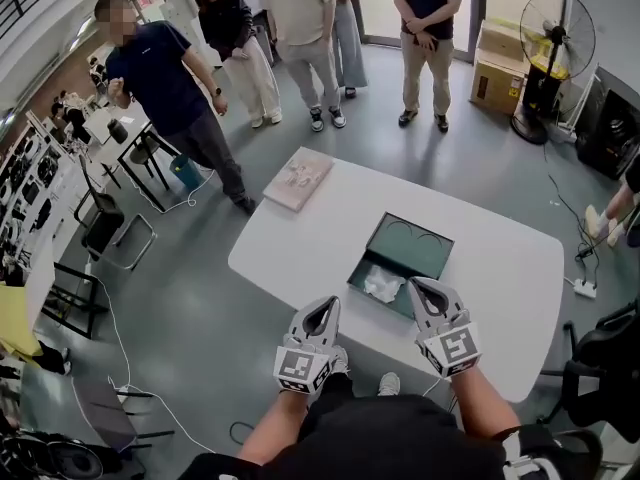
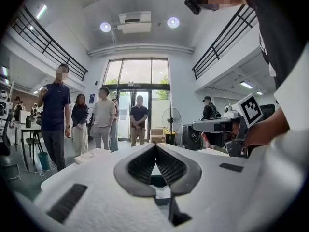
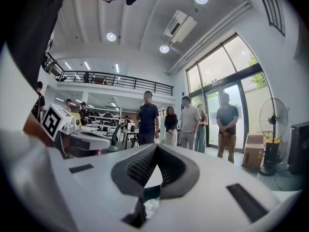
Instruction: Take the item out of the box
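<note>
Nearest me, both tongs are clenched on nothing: the left tongs (image 1: 322,306) hang at the near edge of the desk (image 1: 300,253), and the right tongs (image 1: 420,288) are above the near end of the open box (image 1: 415,248). The item (image 1: 383,286), a crumpled white wad, lies untouched in the box's near corner beside the right tips, so I judge this is the approach. Next I'd release the right tongs, lower them around the wad and clench, with the far panel (image 1: 298,180) and the people (image 1: 300,28) well clear.
</note>
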The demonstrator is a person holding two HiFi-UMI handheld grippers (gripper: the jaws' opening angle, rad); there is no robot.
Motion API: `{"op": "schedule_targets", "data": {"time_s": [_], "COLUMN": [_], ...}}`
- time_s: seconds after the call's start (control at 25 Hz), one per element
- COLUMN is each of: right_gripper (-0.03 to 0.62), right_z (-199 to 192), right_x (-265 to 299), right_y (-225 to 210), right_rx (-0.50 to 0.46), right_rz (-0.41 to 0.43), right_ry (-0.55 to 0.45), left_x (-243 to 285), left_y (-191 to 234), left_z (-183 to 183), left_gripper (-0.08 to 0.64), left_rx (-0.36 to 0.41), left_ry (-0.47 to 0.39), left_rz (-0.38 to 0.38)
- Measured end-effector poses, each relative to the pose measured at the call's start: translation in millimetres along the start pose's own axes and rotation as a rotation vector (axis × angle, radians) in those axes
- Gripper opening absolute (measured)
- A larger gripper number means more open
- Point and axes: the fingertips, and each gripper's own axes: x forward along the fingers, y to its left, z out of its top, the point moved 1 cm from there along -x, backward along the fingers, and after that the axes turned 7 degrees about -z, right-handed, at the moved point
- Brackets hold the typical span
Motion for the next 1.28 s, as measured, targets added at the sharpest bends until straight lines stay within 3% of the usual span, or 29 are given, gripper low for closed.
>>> {"op": "schedule_targets", "data": {"time_s": [0.24, 0.68, 1.04, 1.28], "right_gripper": [0.006, 0.009, 0.142, 0.175], "right_z": [2, -31, -82, -122], "right_x": [28, 68, 90, 99], "right_y": [4, 5, 8, 12], "right_rx": [-0.035, -0.04, -0.096, -0.16], "right_rz": [-0.004, -0.029, 0.034, 0.107], "right_ry": [0.065, 0.198, 0.356, 0.497], "left_x": [27, 67, 76, 76], "left_y": [23, 59, 71, 77], "left_z": [-2, -7, -16, -26], "left_gripper": [0.011, 0.011, 0.011, 0.011], "left_rx": [-0.008, 0.002, -0.004, -0.02], "left_ry": [0.006, 0.027, 0.066, 0.089], "left_rz": [-0.07, -0.204, -0.243, -0.257]}}
